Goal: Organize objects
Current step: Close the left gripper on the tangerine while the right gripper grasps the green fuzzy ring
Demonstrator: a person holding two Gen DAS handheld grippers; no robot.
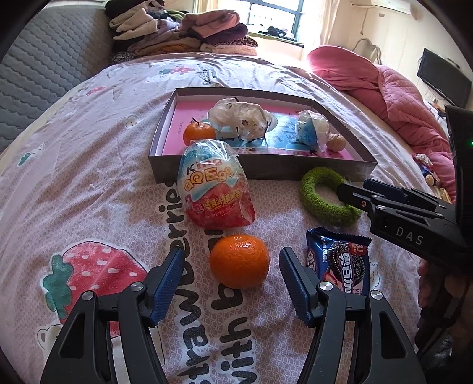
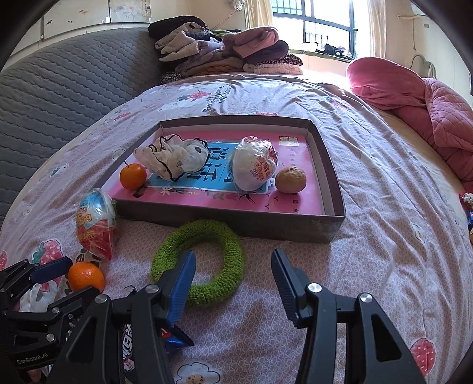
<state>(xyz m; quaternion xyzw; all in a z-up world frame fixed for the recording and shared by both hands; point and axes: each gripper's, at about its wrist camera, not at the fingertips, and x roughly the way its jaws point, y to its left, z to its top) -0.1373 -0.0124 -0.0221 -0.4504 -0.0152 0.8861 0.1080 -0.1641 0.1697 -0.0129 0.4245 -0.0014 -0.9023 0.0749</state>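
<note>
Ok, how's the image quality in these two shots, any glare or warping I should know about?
Left wrist view: the window is blown out, washing the pink quilt; fisheye bows the bed; the orange is sharp. Right wrist view: same window glare, dark corner vignetting, the box edges curve, the green ring stays crisp.

Bed with strawberry-print sheet (image 2: pixel 369 189), grey quilted headboard (image 2: pixel 59 88) on left, folded clothes pile (image 2: pixel 224 53) at far edge, pink quilt (image 2: pixel 428 106) bunched right, barred window (image 2: pixel 313 23) backlit by daylight, wall TV (image 1: pixel 443 76).
</note>
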